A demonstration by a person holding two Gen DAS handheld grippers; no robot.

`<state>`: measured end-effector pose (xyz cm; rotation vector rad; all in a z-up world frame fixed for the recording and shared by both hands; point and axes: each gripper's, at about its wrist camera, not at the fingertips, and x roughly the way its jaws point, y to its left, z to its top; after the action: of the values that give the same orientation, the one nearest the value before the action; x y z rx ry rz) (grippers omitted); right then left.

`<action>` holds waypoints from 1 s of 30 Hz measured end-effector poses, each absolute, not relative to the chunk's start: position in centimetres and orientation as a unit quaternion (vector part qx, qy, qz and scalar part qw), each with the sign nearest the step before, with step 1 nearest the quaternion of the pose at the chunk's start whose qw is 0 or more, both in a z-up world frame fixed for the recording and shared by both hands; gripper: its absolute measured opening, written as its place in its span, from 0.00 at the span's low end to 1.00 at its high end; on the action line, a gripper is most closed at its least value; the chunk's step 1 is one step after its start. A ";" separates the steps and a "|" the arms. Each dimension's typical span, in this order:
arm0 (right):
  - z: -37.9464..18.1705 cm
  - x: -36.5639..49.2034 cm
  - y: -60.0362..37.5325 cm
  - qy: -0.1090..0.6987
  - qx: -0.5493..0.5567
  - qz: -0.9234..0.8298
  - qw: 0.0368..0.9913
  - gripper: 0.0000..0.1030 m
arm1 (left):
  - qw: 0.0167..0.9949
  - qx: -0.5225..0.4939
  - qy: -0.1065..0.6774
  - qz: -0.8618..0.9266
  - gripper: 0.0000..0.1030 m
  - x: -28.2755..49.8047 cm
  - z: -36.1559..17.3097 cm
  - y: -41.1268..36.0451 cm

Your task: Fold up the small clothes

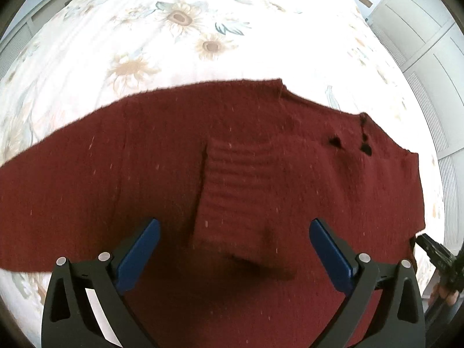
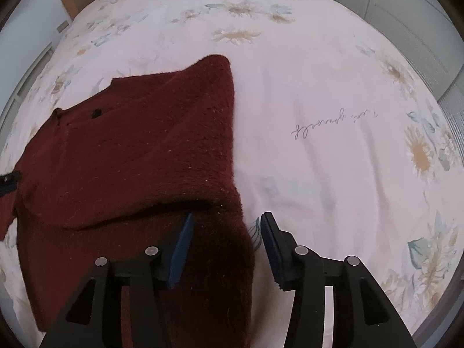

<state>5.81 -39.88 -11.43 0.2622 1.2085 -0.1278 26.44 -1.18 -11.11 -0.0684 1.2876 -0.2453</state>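
Flowery white bedding is covering the bed, and a dark red knitted sweater is lying flat on it so it can be folded.

Going from left to right: the left claw is pointing down over the sweater with its blue pads spread wide. Nothing is between them. Just past its tips a ribbed cuff is lying on top of the body of the sweater, so one sleeve is looking folded in already. That is likely why this claw is standing wide: the sleeve is lying where it should be.

Farther right, small dark buttons are sitting near the neck.

The right claw is also pointing down, at the right edge of the sweater. Its jaws are standing partly apart. A thick folded edge of the sweater is lying between them, but the pads are not squeezing it. This side is lying doubled over in front of the claw, so the knit is resting on its own.

Next, I think the bottom half is needing to be folded up.
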 end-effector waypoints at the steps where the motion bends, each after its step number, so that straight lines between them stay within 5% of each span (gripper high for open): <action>1: -11.3 5.8 -39.9 0.565 0.122 -0.060 0.814 0.49 | 0.792 -0.028 0.598 -0.117 0.99 27.0 -11.2 -1.5; 14: -11.6 5.1 -40.8 0.574 0.115 -0.071 0.808 0.55 | 0.756 0.029 0.648 -0.086 0.96 27.8 -17.1 -3.8; 17: -11.6 5.1 -41.0 0.573 0.118 -0.074 0.807 0.55 | 0.763 0.035 0.637 -0.104 0.64 27.7 -17.1 -6.2; 19: -11.4 5.2 -41.1 0.572 0.121 -0.075 0.808 0.55 | 0.770 0.037 0.627 -0.116 0.24 27.3 -16.3 -7.0; 20: -11.3 5.3 -41.1 0.571 0.123 -0.075 0.809 0.55 | 0.772 0.032 0.621 -0.128 0.18 27.0 -15.9 -7.3; 30: -8.8 9.6 -41.2 0.547 0.146 -0.060 0.822 0.64 | 0.840 -0.020 0.523 -0.144 0.11 24.5 -8.8 -5.7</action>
<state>9.60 -41.23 -8.82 0.3114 1.1646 -0.1270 24.52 -5.66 -8.77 -0.0419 1.1065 -0.3054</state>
